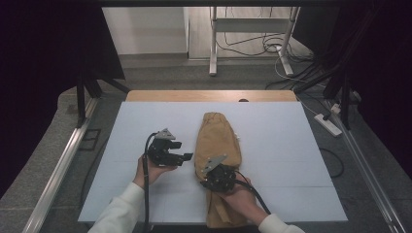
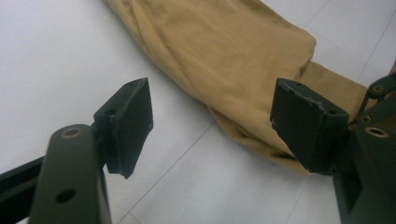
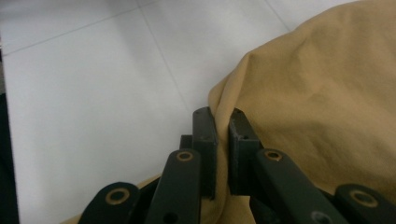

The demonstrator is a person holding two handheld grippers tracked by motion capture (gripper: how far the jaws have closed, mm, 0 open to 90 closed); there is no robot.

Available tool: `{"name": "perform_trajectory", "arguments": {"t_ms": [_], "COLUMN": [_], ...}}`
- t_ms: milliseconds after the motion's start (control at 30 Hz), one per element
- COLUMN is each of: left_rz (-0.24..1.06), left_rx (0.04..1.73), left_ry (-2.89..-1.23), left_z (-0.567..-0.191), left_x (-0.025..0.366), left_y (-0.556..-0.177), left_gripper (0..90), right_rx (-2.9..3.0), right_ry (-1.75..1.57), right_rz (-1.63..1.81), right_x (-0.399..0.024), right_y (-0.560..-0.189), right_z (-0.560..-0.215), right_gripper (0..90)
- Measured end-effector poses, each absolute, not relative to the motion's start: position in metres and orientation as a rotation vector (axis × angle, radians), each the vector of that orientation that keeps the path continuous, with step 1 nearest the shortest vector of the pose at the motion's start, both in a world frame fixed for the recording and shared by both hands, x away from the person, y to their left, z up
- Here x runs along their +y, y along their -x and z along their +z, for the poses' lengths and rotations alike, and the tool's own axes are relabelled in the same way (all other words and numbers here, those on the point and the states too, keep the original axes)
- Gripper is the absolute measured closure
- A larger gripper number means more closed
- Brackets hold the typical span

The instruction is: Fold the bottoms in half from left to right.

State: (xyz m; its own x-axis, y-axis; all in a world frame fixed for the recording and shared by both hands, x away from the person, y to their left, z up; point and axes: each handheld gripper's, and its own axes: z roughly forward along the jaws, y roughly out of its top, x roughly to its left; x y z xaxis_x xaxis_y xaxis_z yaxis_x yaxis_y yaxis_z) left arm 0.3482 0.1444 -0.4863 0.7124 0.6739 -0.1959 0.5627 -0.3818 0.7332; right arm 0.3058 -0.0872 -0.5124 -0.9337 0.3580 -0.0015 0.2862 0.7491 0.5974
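right tool (image 3: 222,140): pinching cloth (image 1: 217,145); left tool (image 2: 215,126): spread, empty | tools: 2; cloths: 1

I see soft, matt tan cloth (image 1: 217,141), creased, lying on the smooth white table (image 1: 282,145), whose far edge looks like wood. Beside the cloth, the left gripper (image 2: 212,126) has matt black pads (image 2: 128,123), chipped and scuffed.

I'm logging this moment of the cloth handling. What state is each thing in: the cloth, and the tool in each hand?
Cloth: tan, bunched into a long, wrinkled strip lying down the white table, one edge pinched.
Left tool: open, jaws wide apart with nothing between them, held beside the cloth above the table.
Right tool: shut on the cloth, a fold of the edge caught between its jaws.
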Motion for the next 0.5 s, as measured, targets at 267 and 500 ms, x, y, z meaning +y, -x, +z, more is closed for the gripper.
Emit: {"name": "perform_trajectory", "arguments": {"t_ms": [267,500], "left_rz": [0.170,0.171], "left_rx": [0.940,0.941], "left_ry": [-2.085,-2.085], "left_z": [-0.4863,-0.4864], "left_x": [0.1449,0.1453], "left_y": [-0.3484,-0.3486], "left_gripper": [29.2,29.2], "right_rx": [2.838,2.847], "right_ry": [-0.503,-0.491], "right_rz": [0.937,0.947], "right_x": [-0.0796,-0.0777], "right_y": [-0.2997,-0.2969], "right_z": [-0.5136,-0.5132], "right_gripper": [83.7,83.6]}}
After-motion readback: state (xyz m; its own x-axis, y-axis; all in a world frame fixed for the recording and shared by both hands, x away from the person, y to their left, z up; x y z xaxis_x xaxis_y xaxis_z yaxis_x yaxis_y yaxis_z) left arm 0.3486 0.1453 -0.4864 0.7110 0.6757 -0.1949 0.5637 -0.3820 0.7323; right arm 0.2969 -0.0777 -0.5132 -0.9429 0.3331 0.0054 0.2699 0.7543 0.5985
